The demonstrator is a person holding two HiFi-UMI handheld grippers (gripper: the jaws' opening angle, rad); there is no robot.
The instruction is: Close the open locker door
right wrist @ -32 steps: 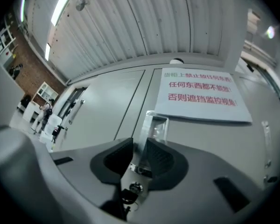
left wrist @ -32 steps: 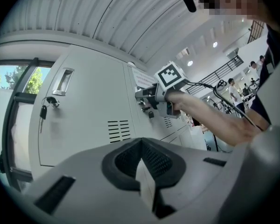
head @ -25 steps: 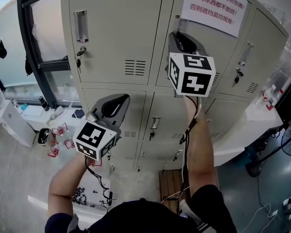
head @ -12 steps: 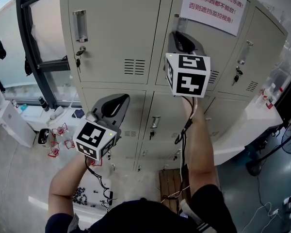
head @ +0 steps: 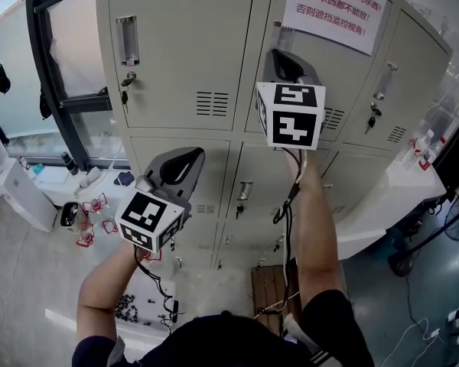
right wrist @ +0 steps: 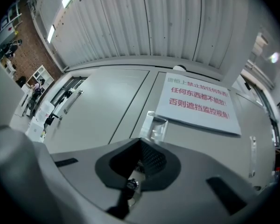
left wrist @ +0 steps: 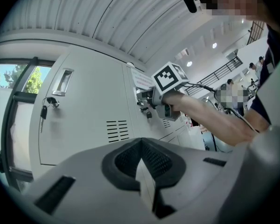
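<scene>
Head view: the right gripper [head: 284, 58] is raised against the door [head: 356, 86], with the notice [head: 335, 10] above and to its right. The left gripper [head: 185, 159] hangs lower and to its left, facing the lockers [head: 176, 52].

Left gripper view: its jaws are together, with nothing between them.

Right gripper view: the jaws are together at the door's lock, a small round metal part [right wrist: 130, 184] at their tips. The handle [right wrist: 156, 125] sits just beyond. The door looks level with its neighbour.

Locker fronts [head: 176, 44] evenly lit by daylight from the window [head: 11, 67] at left, shadows soft, lines bent by fisheye distortion, corners blacked out in gripper views, near jaws blurred.
</scene>
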